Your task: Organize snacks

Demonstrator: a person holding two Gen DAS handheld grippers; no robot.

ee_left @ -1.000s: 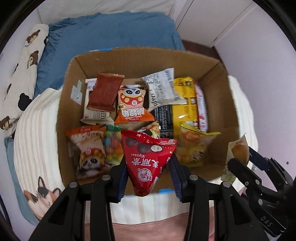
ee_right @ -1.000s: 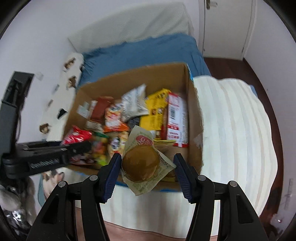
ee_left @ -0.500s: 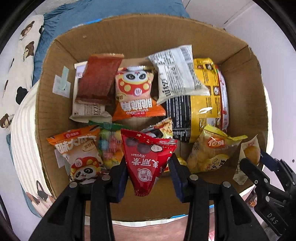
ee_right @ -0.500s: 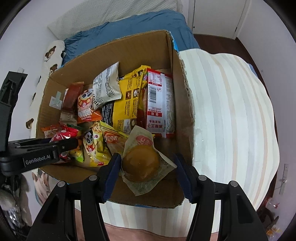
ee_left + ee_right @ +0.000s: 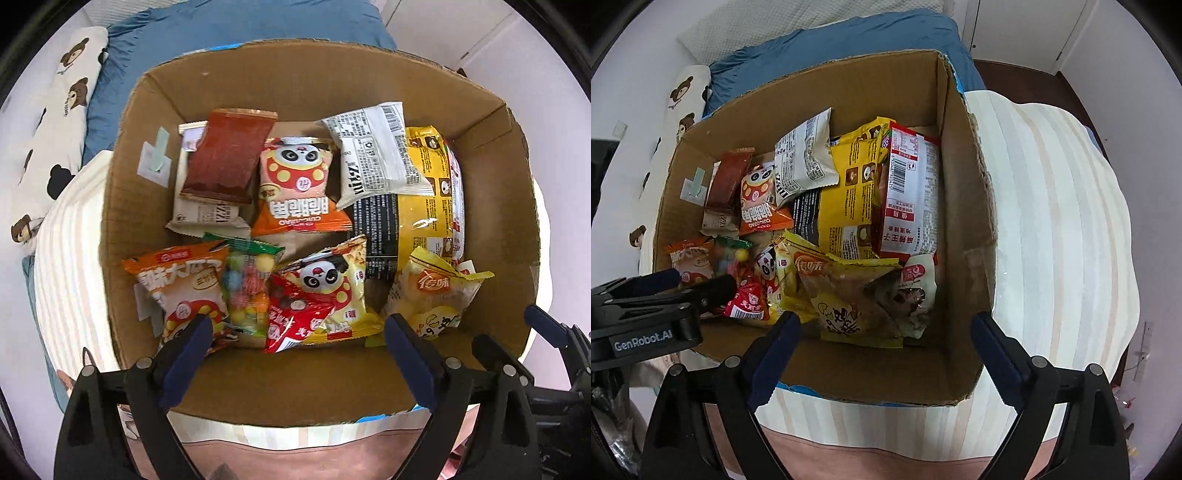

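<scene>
A cardboard box point(image 5: 295, 380) point(image 5: 964, 206) on the striped bed holds several snack packs. The red triangular Mylikes pack point(image 5: 291, 317) point(image 5: 748, 301) lies at the box's near side, beside a panda pack point(image 5: 332, 284). The bun pack point(image 5: 916, 291) lies in the near right corner next to a yellow chip bag point(image 5: 842, 288) point(image 5: 436, 291). My left gripper point(image 5: 295, 354) is open and empty above the near wall. My right gripper point(image 5: 884, 354) is open and empty above the near wall; it shows at the right of the left wrist view point(image 5: 532, 343).
A blue duvet point(image 5: 834, 40) and a bear-print pillow point(image 5: 51, 122) lie behind the box. The striped cover point(image 5: 1052, 221) stretches right of the box. A white wall and door stand at the far right. The left gripper's body point(image 5: 646, 314) overlaps the box's left near corner.
Both grippers opened. The red pack dropped from the left gripper into the box; the bun pack dropped from the right gripper into the near right corner.
</scene>
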